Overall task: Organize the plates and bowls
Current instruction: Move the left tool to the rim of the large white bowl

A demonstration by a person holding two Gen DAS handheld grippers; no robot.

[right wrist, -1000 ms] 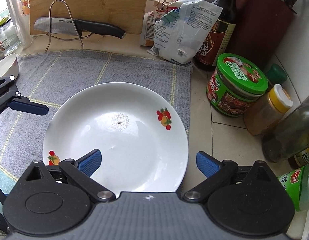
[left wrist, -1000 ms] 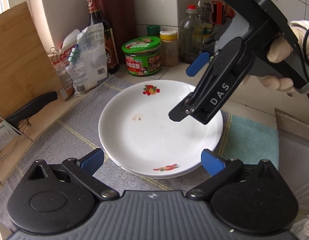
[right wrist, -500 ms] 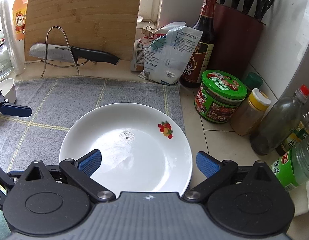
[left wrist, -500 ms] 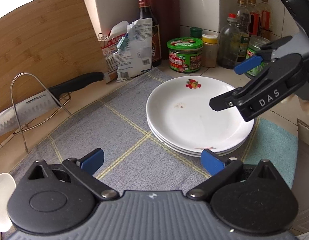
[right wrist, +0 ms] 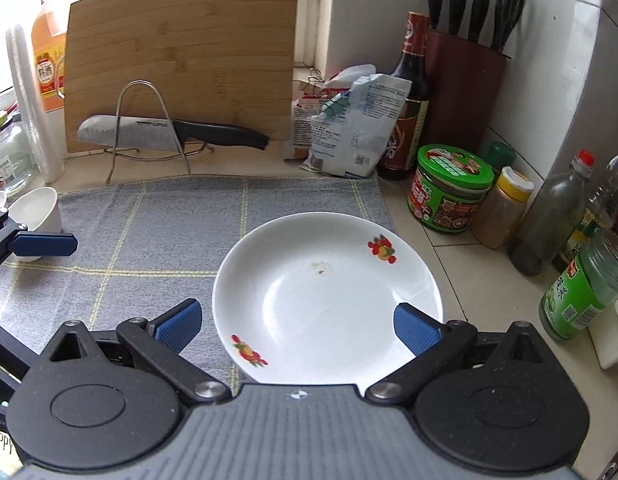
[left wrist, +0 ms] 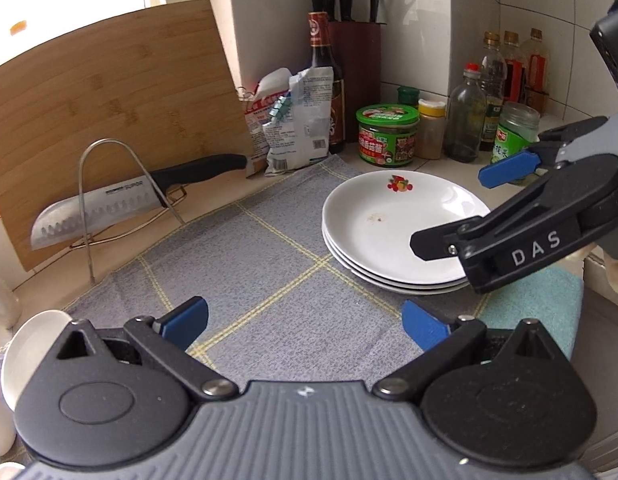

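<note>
A tiled kitchen corner, beige counter [left wrist: 213,196] and a grey checked cloth [left wrist: 269,280] spread over it. From the left wrist view: a bamboo cutting board [left wrist: 109,112] leans on the wall with a knife [left wrist: 121,204] in a wire stand before it, jars and bottles line the back, and a stack of white plates [left wrist: 389,236] sits on the cloth's right side. The left gripper [left wrist: 305,320] hangs wide open over bare cloth, holding nothing, a white bowl [left wrist: 29,348] just at its left. Over to the right wrist view: the right gripper [right wrist: 297,326] is spread wide too, empty, above the near rim of the plates [right wrist: 329,300]; a green-lidded jar [right wrist: 449,188] stands near, and the bowl [right wrist: 39,212] waits at the cloth's far left edge.
</note>
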